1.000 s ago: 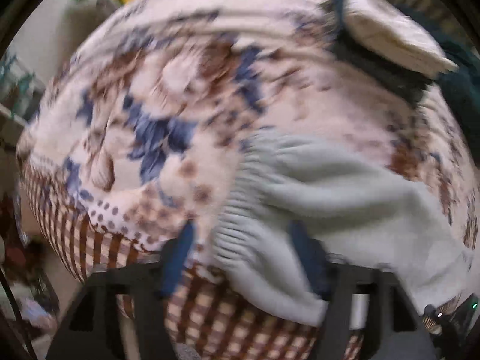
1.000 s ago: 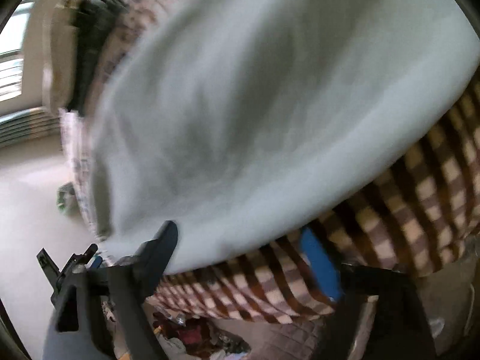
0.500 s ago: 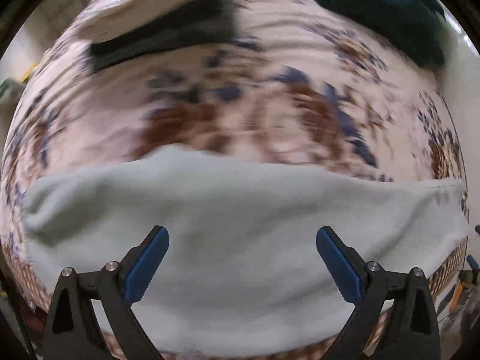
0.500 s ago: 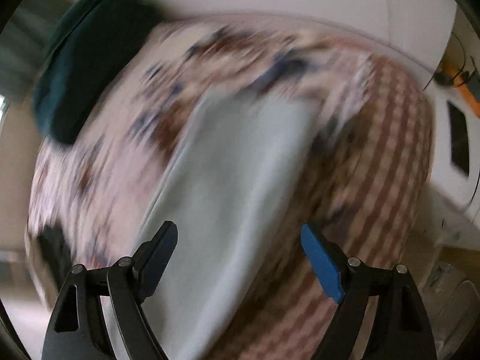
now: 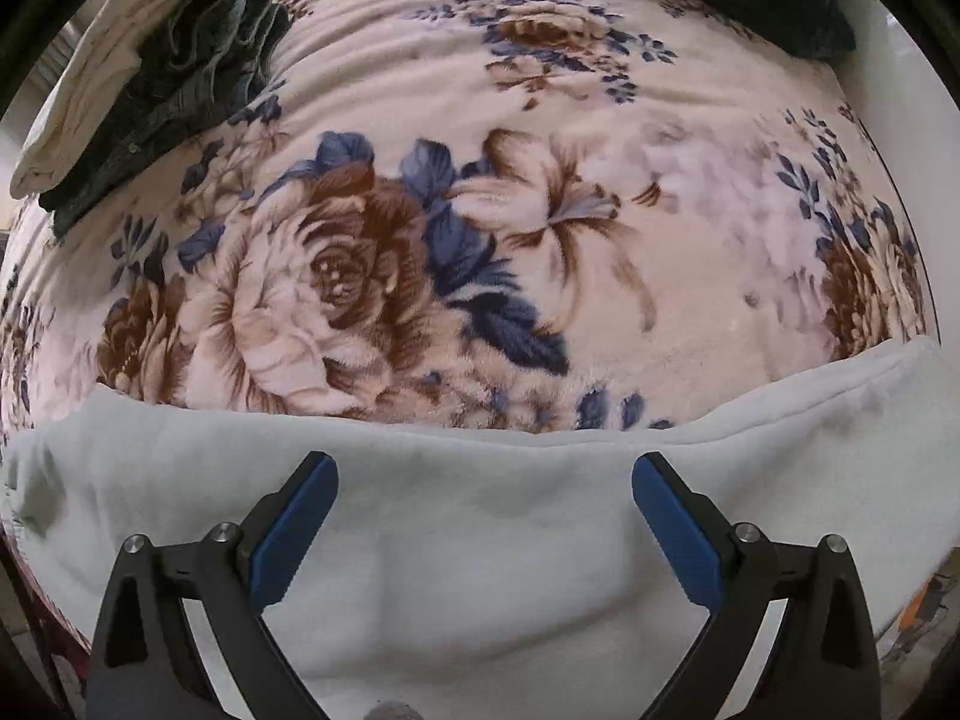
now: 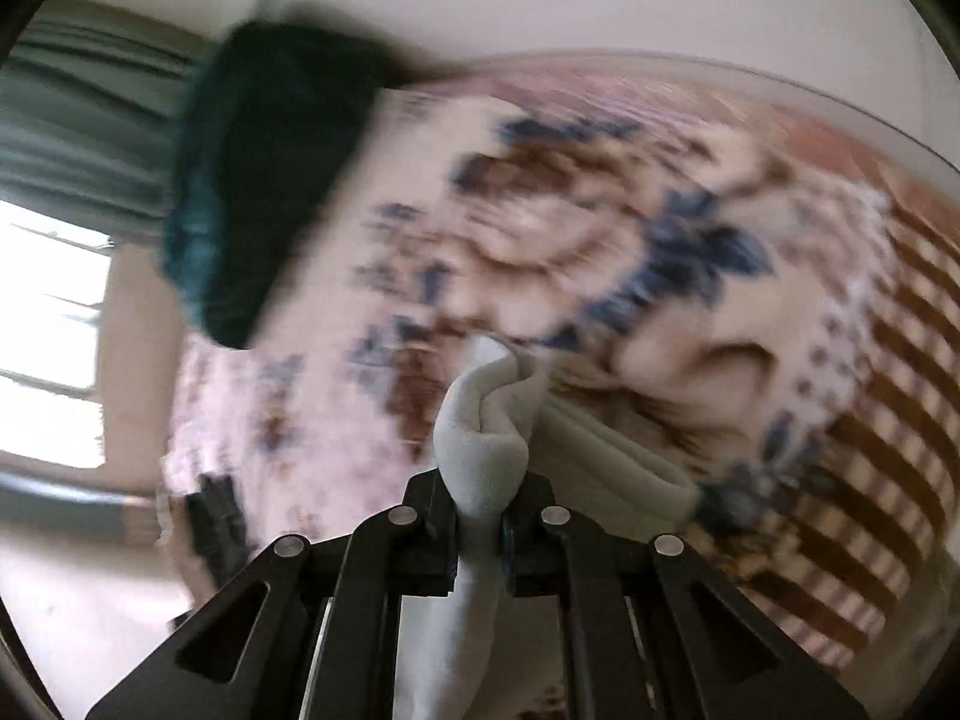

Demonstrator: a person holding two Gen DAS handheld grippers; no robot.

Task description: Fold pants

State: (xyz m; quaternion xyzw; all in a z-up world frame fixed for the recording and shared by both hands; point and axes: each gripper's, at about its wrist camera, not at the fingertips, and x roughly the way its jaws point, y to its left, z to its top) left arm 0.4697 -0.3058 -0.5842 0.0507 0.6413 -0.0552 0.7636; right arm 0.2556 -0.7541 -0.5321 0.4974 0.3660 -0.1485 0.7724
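The right gripper (image 6: 480,531) has just snapped closed, pinching a bunched fold of the pale grey fleece pants (image 6: 483,432); half a second ago its jaws stood wide over flat cloth. The left gripper (image 5: 483,495) hangs spread wide and empty above the same pants (image 5: 480,540), which lie on the floral plush blanket (image 5: 372,276); judging by this, one corner is secured for folding and the other awaits a grip.

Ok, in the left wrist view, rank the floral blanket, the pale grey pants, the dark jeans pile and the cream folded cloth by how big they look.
1. floral blanket
2. pale grey pants, enlarged by nearness to the camera
3. dark jeans pile
4. cream folded cloth, close to the jeans in size and partly cut off, so unsure
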